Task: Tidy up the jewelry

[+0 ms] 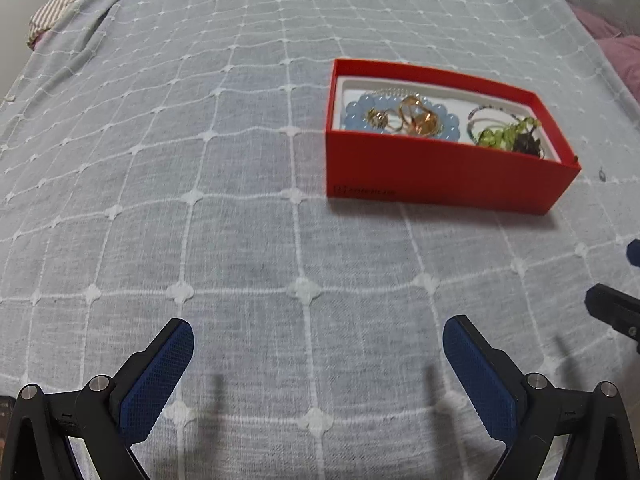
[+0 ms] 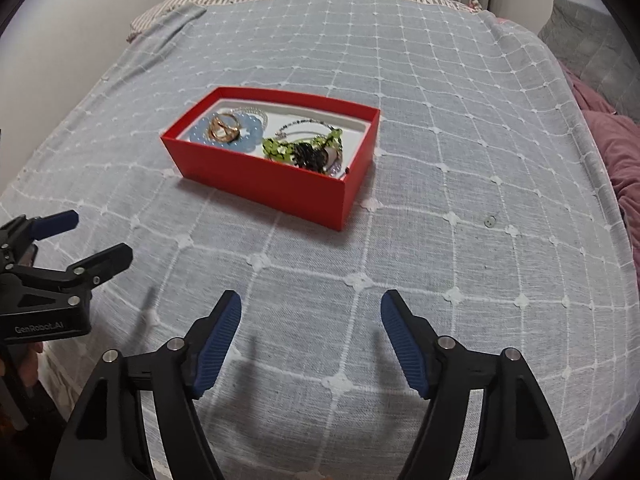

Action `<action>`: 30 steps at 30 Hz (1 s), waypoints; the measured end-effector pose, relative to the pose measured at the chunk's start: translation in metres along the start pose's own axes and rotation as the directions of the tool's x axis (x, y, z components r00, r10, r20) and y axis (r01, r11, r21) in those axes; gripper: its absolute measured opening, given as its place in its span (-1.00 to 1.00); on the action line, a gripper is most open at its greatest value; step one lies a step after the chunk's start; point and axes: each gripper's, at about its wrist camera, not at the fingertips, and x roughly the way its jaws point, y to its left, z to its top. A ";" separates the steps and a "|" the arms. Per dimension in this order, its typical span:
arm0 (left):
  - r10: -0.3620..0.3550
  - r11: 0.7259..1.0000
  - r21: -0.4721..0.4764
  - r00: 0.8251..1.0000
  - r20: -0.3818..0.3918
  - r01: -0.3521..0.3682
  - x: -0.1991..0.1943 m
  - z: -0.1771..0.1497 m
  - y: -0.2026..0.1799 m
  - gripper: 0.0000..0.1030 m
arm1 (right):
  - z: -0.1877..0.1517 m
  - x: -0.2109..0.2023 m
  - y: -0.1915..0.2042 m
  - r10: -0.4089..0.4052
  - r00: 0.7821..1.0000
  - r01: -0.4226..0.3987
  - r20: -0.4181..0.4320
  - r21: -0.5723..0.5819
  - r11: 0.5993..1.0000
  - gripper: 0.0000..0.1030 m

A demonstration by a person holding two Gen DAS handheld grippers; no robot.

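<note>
I have both tools over the near part of the bed, which is covered with a pale grey-blue woven bedspread (image 2: 440, 120) with a white grid. The left gripper (image 1: 318, 336) has its jaws spread very wide and nothing is between them. The right gripper (image 2: 311, 308) is also open, a little less wide, and also empty.

The open red cardboard box (image 2: 256, 184) stands near the middle of the bed, well away from every edge. In its left half lie a pale blue bead bracelet (image 2: 250, 136) and gold-coloured rings (image 2: 224, 128); in its right half, green bead jewelry (image 2: 280, 148) and a dark beaded piece (image 2: 310, 156).

I judge these pieces light, loose and slippery, and easy to tangle. I would pinch the blue bracelet across its strand, not around a single bead. The box looks light and may slide on the soft cloth. There is free cloth all around it for laying pieces out.
</note>
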 end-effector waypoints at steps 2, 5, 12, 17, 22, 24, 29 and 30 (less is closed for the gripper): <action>0.005 1.000 -0.009 1.000 -0.004 -0.005 0.000 -0.004 0.003 0.98 | -0.003 0.002 -0.001 -0.002 1.000 0.002 -0.013 -0.003 1.000 0.49; 0.000 1.000 -0.025 1.000 -0.008 0.000 -0.001 -0.007 0.007 0.98 | -0.007 0.004 0.000 -0.007 1.000 0.007 -0.027 -0.014 1.000 0.49; -0.006 0.999 -0.043 1.000 -0.016 0.006 0.000 -0.008 0.008 0.98 | -0.010 0.006 0.001 -0.006 0.999 0.005 -0.046 -0.020 1.000 0.49; -0.009 0.999 -0.041 1.000 -0.019 0.008 0.002 -0.008 0.006 0.98 | -0.010 0.007 0.004 -0.007 0.999 0.005 -0.050 -0.027 1.000 0.49; -0.012 0.999 -0.037 1.000 -0.022 0.011 0.003 -0.007 0.005 0.98 | -0.010 0.007 0.004 -0.013 0.999 0.012 -0.047 -0.027 1.000 0.49; -0.012 0.999 -0.035 1.000 -0.020 0.011 0.003 -0.007 0.004 0.98 | -0.010 0.007 0.004 -0.012 0.999 0.011 -0.049 -0.025 1.000 0.49; -0.014 0.999 -0.035 1.000 -0.019 0.013 0.003 -0.008 0.002 0.98 | -0.011 0.008 0.004 -0.012 0.999 0.010 -0.051 -0.027 1.000 0.49; -0.014 0.999 -0.036 1.000 -0.020 0.013 0.003 -0.008 0.002 0.98 | -0.011 0.008 0.004 -0.012 0.999 0.010 -0.051 -0.027 1.000 0.49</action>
